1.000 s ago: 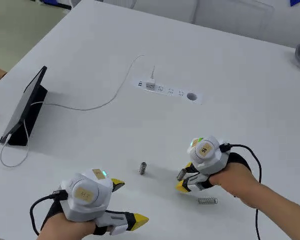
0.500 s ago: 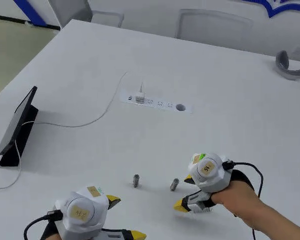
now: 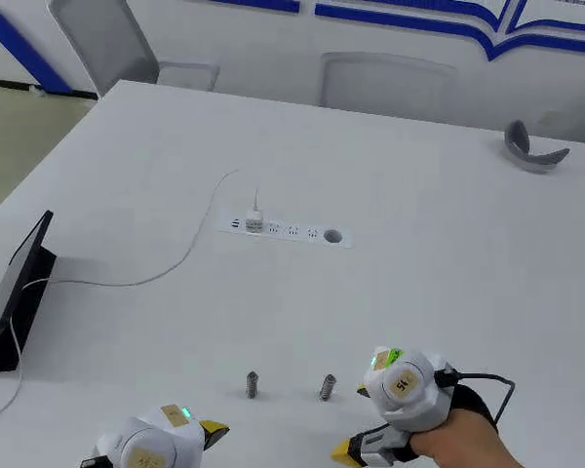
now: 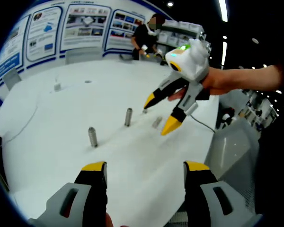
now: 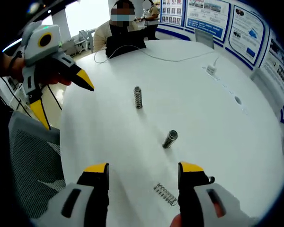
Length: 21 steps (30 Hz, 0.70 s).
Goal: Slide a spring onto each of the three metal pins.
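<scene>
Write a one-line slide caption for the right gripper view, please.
Open right gripper facing a loose spring lying on the white table, with two spring-loaded pins standing beyond.

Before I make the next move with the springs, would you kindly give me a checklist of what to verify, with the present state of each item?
1. Right claw open and empty: ok, its jaws stand apart with nothing between them.
2. Loose spring within reach: ok, it lies flat on the table just ahead of the right claw.
3. Near pin and far pin carry springs: ok, coils show on both and both stand.
4. Where the third pin stands: cannot tell.
5. Left claw out of the way: ok, it is open, empty and short of the pins.
</scene>
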### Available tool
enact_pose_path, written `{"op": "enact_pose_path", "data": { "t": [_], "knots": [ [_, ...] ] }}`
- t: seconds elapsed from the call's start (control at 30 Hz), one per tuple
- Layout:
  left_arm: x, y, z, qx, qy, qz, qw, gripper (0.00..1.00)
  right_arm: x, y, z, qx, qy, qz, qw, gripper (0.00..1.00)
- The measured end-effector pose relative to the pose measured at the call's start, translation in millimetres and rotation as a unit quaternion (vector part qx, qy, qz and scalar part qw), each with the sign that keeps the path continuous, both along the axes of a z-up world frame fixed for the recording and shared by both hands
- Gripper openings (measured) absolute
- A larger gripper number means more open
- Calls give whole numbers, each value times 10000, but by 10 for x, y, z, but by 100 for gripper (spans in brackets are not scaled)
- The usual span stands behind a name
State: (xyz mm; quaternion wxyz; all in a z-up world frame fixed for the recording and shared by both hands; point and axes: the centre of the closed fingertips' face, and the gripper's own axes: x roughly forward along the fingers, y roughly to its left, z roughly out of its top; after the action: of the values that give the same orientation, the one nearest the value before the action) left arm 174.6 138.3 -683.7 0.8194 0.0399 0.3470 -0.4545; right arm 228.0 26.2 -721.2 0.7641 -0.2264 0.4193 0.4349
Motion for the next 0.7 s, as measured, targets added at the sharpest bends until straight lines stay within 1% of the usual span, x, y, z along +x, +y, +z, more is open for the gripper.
{"op": "enact_pose_path", "data": {
  "t": [0.2, 0.5, 0.6, 0.7],
  "knots": [
    [-8, -21, 11, 35, -8, -87, 10000, 67, -59, -24, 56, 265, -38, -253, 9993, 64],
    [0, -57, 16, 41, -13, -173, 9998, 67, -195, -111, 97, 460, -99, -389, 9981, 67],
    [-4, -87, 7, 48, -3, -219, 9997, 67, -261, -136, 83, 520, -48, -431, 9977, 67],
    [-5, -129, 1, 61, -9, -273, 9996, 68, -307, -183, 69, 539, -72, -492, 9973, 67]
  ]
}}
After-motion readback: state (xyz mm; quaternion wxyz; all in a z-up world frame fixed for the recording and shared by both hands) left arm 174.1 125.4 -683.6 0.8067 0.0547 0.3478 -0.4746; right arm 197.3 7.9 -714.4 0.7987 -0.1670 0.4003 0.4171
